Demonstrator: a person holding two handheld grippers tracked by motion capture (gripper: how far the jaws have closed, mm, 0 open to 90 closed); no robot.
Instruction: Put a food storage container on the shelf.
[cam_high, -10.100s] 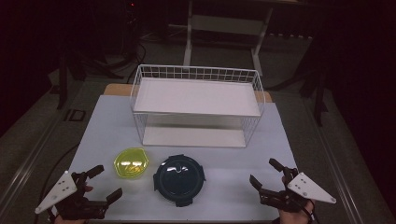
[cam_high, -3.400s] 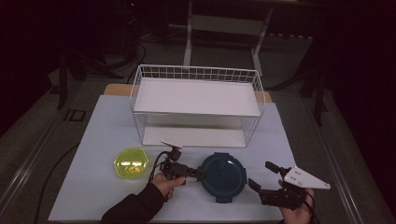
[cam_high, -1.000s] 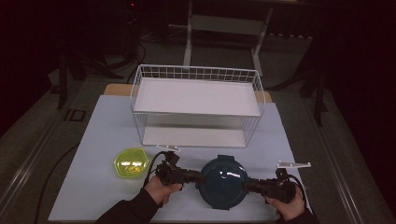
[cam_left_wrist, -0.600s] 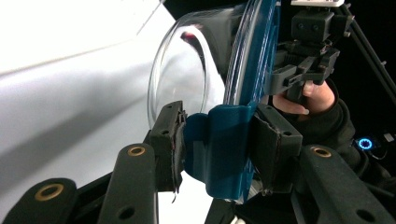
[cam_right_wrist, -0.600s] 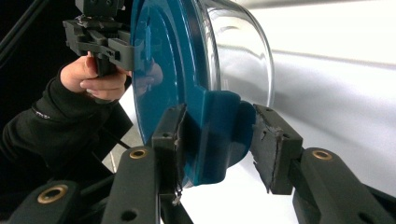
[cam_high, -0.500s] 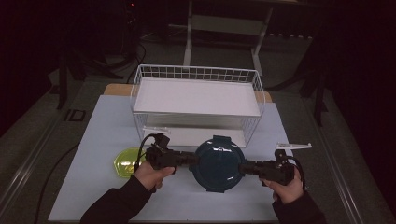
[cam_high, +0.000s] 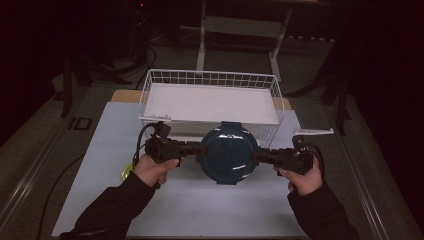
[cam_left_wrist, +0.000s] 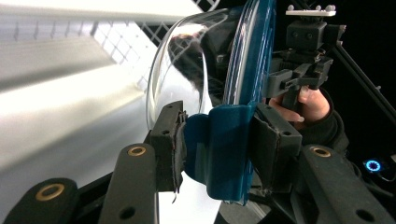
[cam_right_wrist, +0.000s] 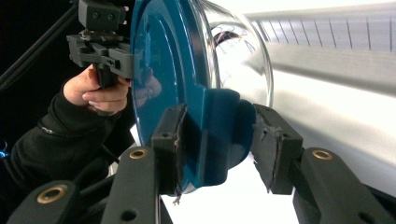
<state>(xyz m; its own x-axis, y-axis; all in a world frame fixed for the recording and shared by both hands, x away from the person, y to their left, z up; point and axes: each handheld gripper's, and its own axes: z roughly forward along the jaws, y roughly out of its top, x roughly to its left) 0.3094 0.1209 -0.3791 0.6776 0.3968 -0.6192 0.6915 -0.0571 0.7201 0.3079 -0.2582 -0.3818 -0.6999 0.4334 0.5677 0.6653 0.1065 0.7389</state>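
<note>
The left gripper (cam_high: 192, 148) clamps a latch tab of the lidded glass container (cam_high: 229, 153); the right gripper (cam_high: 260, 155) pinches the opposite tab. The container hangs between them above the white table (cam_high: 100, 135), lid tilted toward the person. The wire basket (cam_high: 210, 79) lies just beyond, its near rim in the way. A yellow lid (cam_high: 128, 171) peeks beside the left hand (cam_high: 152, 170).

right gripper (cam_right_wrist: 217, 140) clamping teal lidded container (cam_right_wrist: 187, 70)
</note>
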